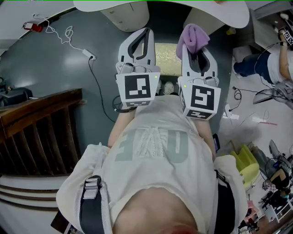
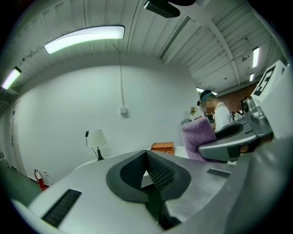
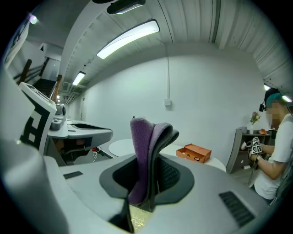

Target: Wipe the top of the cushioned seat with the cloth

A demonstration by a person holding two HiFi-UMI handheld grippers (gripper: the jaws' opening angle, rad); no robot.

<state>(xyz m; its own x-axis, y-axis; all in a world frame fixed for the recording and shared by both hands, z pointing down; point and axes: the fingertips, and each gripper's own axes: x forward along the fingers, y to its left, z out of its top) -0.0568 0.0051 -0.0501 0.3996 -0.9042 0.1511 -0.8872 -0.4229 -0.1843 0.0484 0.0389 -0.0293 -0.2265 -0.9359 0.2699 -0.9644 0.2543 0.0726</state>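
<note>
While both grippers hang over the cushioned seat [image 1: 167,58], the right gripper [image 1: 198,48] pinches the purple cloth [image 1: 192,36] — it stands up out of the jaws. The left gripper [image 1: 145,33] is pressed together on nothing; a white table [image 1: 229,11] lies just ahead, with a wooden railing [image 1: 36,123] at the left.

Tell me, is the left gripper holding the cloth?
No, the right gripper pinches the cloth, while the left gripper is shut with nothing between its fingers.
</note>
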